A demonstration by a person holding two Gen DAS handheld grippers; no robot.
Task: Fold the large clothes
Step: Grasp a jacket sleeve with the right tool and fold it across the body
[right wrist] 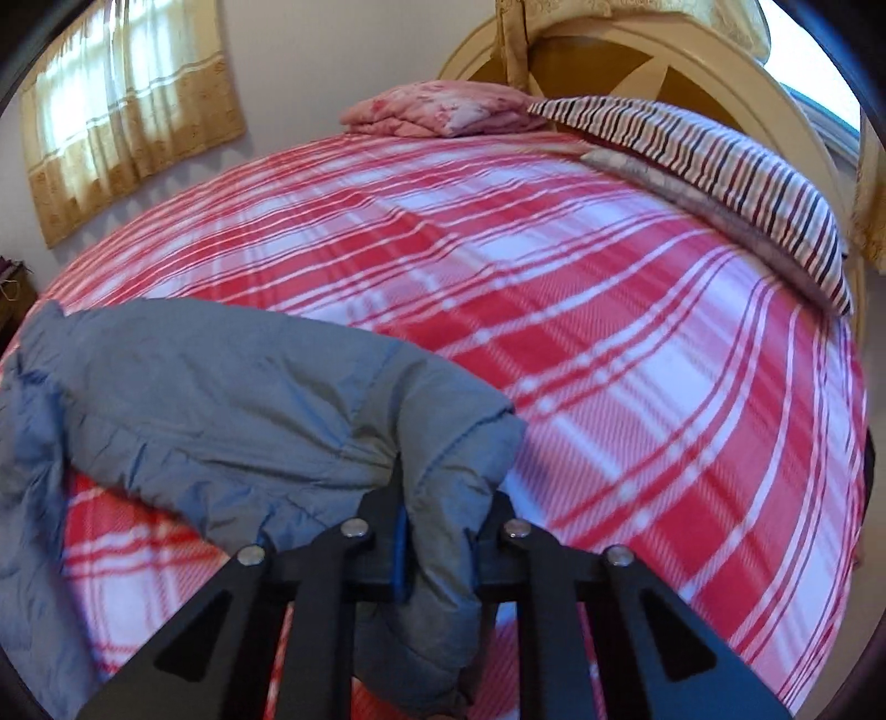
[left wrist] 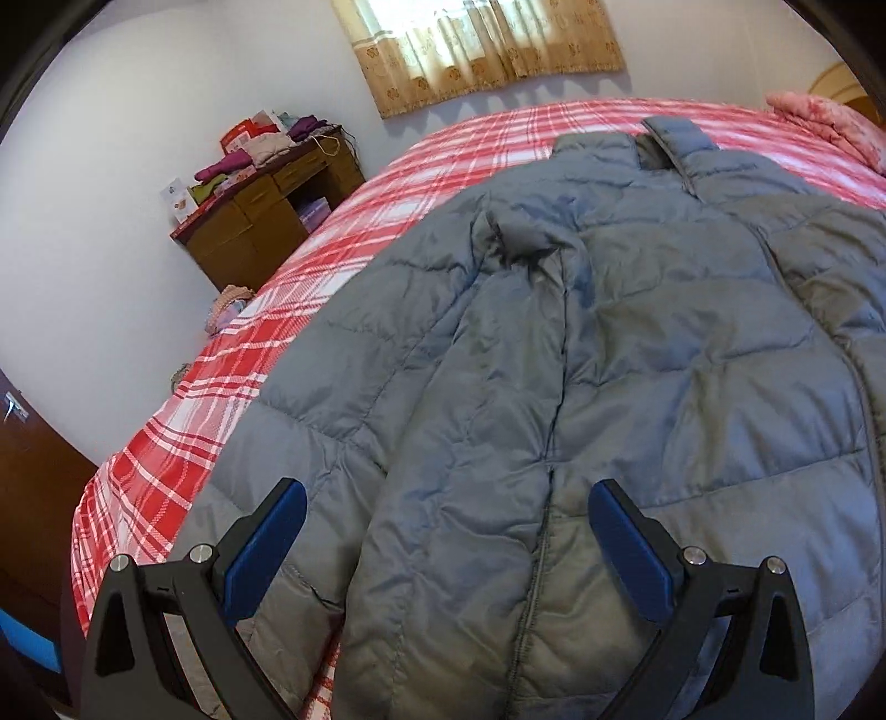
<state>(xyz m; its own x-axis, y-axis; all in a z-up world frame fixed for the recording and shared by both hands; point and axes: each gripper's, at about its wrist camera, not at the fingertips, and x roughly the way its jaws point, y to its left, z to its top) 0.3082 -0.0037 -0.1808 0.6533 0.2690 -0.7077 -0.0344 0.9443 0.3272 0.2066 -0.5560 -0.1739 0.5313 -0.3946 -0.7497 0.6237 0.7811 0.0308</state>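
Grey padded jacket (left wrist: pixel 581 360) is lying spread over the red plaid bedspread (left wrist: pixel 183 437), filling the centre and right of the left wrist view, its collar pointing toward the curtain (left wrist: pixel 482 50) at the top. In the right wrist view one sleeve (right wrist: pixel 266 410) is stretching in from the left edge to bottom centre, where the right gripper (right wrist: pixel 443 526) is clamping its cuff end. Left gripper (left wrist: pixel 446 531) is hovering at the bottom of its frame — fingers wide apart, holding nothing.
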